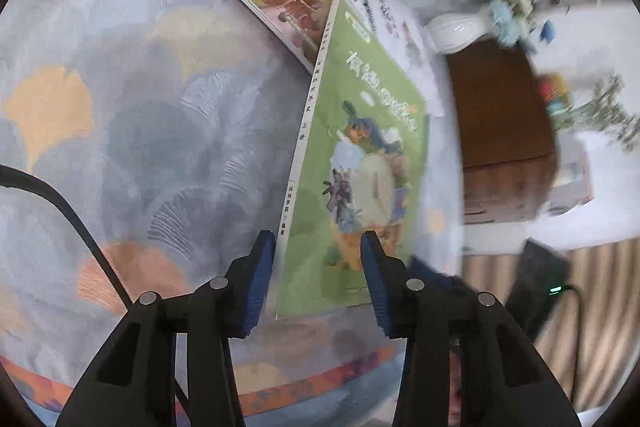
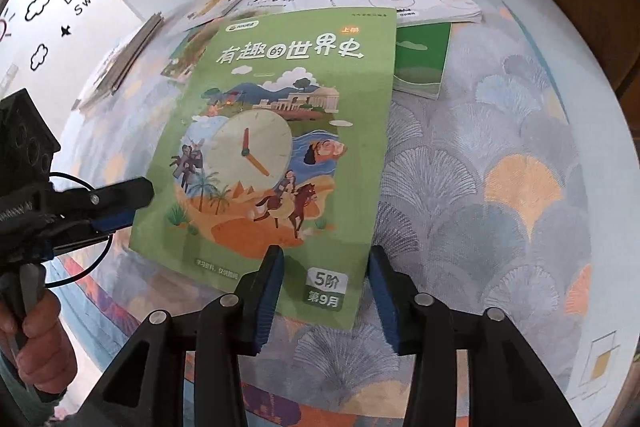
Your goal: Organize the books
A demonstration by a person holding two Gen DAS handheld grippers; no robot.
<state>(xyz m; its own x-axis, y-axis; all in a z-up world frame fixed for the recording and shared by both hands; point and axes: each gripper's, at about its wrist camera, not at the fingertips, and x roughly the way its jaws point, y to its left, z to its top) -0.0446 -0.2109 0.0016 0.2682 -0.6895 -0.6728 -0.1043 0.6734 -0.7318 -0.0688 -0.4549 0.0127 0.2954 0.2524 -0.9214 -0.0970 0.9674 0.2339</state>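
Green book [image 2: 276,155] overhangs tablecloth [image 2: 500,167]; right side open.

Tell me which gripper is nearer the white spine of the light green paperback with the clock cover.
Left. The left gripper straddles the lower end of the spine, one finger right beside it. The right gripper sits at the opposite bottom corner of the paperback.

Black tool [image 2: 326,291] arms, blue pads [image 2: 269,301] (silver pivot screws).

Green book [image 2: 276,155] between open tool [image 2: 326,291] pads
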